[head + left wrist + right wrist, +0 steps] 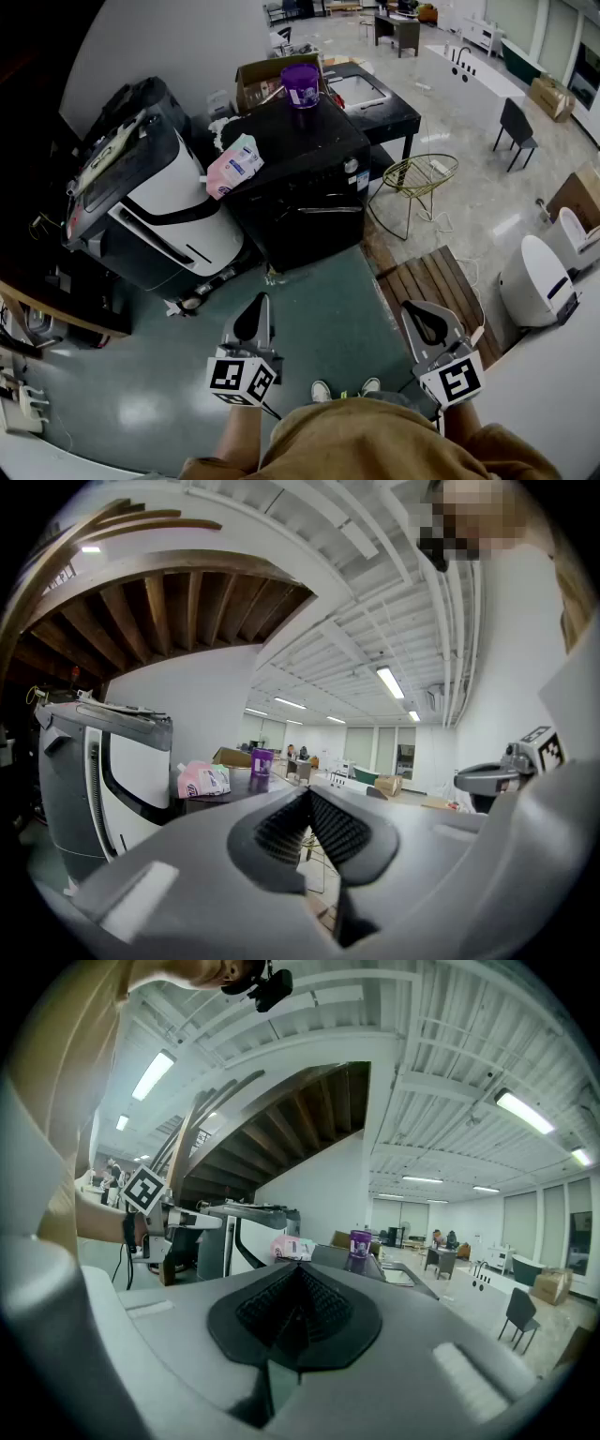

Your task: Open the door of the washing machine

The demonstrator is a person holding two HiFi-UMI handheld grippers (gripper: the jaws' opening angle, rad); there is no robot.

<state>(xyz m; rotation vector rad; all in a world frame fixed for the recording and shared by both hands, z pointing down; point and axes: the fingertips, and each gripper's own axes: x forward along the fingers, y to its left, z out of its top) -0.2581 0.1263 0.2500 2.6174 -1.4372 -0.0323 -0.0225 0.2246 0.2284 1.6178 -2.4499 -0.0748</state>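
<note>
Black boxy washing machine (302, 192), ribbed left claw (262, 304) and right claw (413, 311) both pressed together, empty

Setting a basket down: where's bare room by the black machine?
Green floor in front of the black machine is bare, wooden slats bordering right. The machine's top is free front right; purple cup at back, pink pack at left.

black unit (220, 801): front hidden behind left gripper (307, 806) | pink pack (234, 166): print too small to read | purple tub (301, 84): label unreadable | ledge (56, 317), left: things around it lost in dark | person (375, 445): cut off at near edge | far desks (441, 1260): too small to tell
</note>
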